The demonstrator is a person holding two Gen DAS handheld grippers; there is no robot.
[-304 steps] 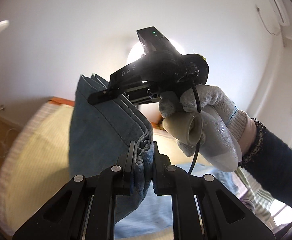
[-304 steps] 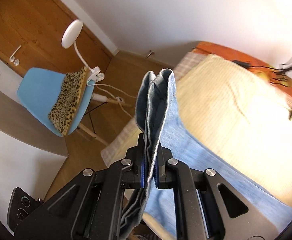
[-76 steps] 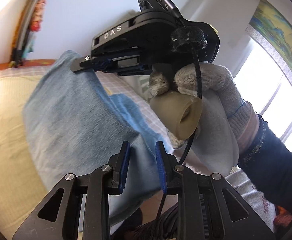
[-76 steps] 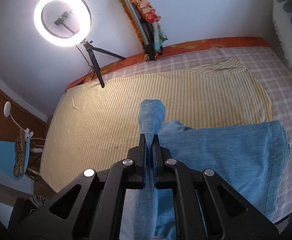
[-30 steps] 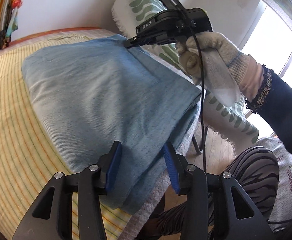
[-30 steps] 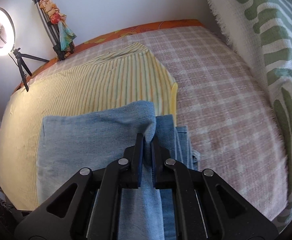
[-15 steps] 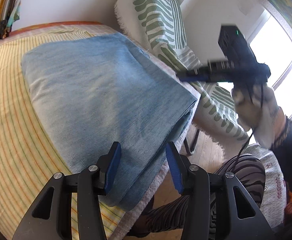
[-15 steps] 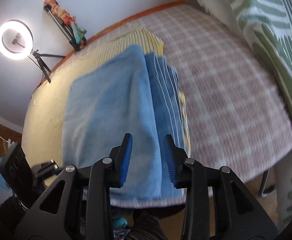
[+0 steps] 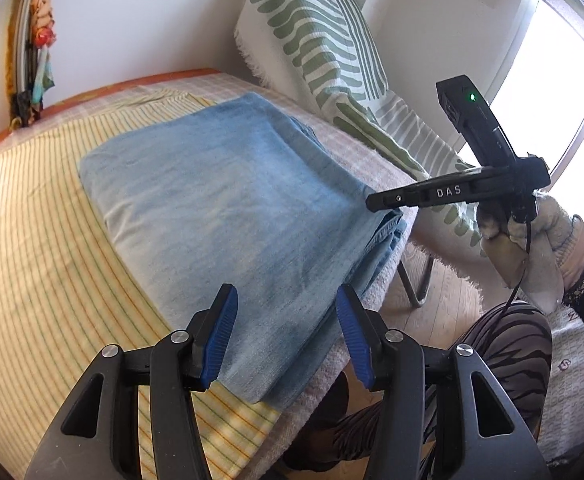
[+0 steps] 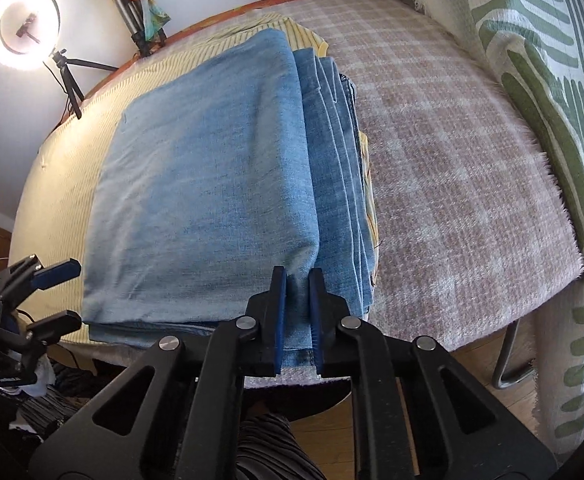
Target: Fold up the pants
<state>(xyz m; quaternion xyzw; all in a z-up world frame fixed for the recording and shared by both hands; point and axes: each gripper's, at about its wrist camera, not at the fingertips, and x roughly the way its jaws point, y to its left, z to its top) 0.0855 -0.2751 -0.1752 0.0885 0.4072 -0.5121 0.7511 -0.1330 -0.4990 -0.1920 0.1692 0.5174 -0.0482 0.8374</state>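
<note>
The left gripper's (image 9: pixel 285 336) fingers have just been spreading and stand apart over the near edge of the folded pants (image 9: pixel 227 216) without pressing it, while the right gripper's (image 10: pixel 296 316) have just been closing on the pants' near corner, the pants lying flat on the striped bed (image 9: pixel 43 264).

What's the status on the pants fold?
Left gripper open, empty, above the pants. Right gripper nearly shut, empty, jaws just closing. Pants folded flat on the bed. Nothing in the way.
</note>
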